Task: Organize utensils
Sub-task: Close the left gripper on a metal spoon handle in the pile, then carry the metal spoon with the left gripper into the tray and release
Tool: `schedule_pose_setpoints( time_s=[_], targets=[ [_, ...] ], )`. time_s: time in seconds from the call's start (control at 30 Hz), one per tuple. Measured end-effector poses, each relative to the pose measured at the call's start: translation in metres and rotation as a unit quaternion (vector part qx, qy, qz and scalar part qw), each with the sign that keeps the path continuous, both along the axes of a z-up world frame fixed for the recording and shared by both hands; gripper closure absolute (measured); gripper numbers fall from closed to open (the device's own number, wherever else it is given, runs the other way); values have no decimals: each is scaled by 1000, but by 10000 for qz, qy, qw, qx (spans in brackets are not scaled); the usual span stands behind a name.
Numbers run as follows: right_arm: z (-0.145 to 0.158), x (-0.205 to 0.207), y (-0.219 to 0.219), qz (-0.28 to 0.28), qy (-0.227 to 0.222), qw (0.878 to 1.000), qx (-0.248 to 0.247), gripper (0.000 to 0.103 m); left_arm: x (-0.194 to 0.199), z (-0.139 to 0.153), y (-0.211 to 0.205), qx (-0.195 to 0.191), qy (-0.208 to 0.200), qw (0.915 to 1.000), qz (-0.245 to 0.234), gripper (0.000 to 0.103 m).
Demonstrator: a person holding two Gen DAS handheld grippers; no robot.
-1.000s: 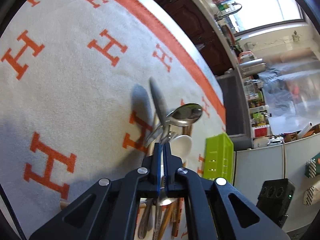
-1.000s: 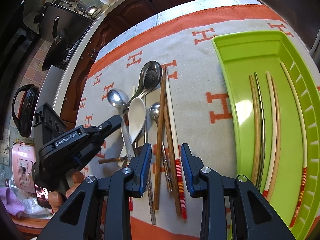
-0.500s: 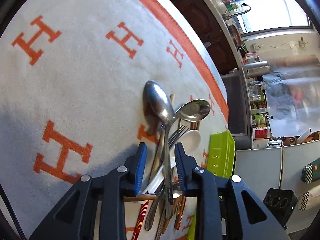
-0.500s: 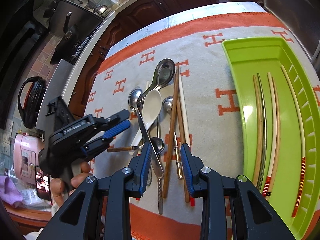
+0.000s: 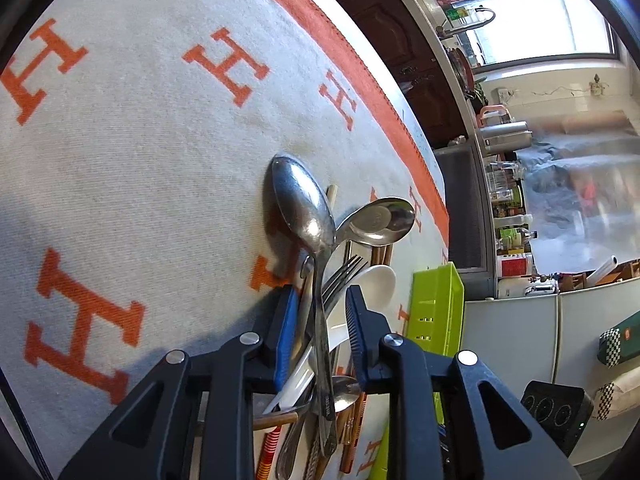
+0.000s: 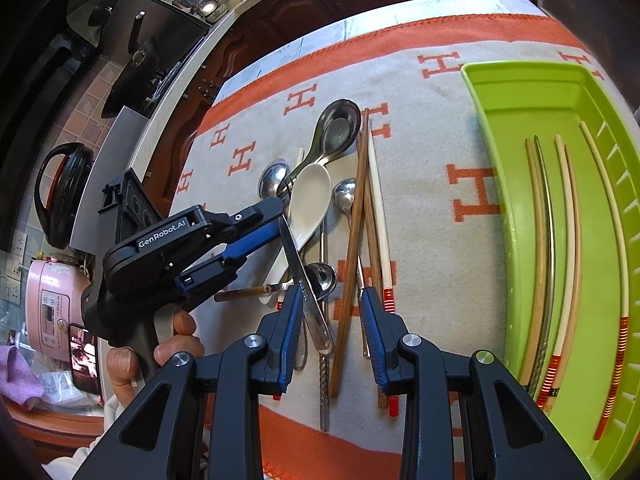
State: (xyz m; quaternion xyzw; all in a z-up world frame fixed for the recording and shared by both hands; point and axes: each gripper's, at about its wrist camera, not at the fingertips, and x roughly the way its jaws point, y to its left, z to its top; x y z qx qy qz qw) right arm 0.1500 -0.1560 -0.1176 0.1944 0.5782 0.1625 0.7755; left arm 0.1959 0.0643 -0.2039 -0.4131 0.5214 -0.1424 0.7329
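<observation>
A pile of utensils lies on the white and orange blanket (image 6: pixel 420 168): a steel spoon (image 5: pixel 302 204), a steel ladle spoon (image 6: pixel 336 130), a white ceramic spoon (image 6: pixel 310 196), a fork (image 5: pixel 340 276) and several chopsticks (image 6: pixel 356 240). My left gripper (image 5: pixel 320 308) is open, its jaws on either side of the steel spoon's handle; it also shows in the right wrist view (image 6: pixel 256 236). My right gripper (image 6: pixel 330 312) is open and empty, above the near ends of the pile. The green tray (image 6: pixel 516 100) at the right holds several chopsticks (image 6: pixel 560 240).
The tray also shows in the left wrist view (image 5: pixel 436 300). The table's far edge borders dark wooden cabinets (image 6: pixel 280 20). A pink rice cooker (image 6: pixel 48 308) and a black lid (image 6: pixel 60 192) stand off the table at the left.
My left gripper let go of the steel spoon and opened; the spoon now lies on the pile. The right gripper moved a little closer over the pile and stayed open.
</observation>
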Motion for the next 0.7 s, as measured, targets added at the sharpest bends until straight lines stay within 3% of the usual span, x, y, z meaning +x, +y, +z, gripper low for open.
schedule_pose_setpoints(
  time_s=[0.23,0.33,0.7],
  targets=[
    [-3,2,2,23,12,10000,6,72,2,-3,-3,180,-77,9996,194,100],
    [-4,1,2,13,19,10000,-6,72,-2,5,-2,362,-103,9991,173,101],
    [-1,-5,1,71,-48,10000,38,72,-21,46,24,25,-766,9969,151,103]
  ],
)
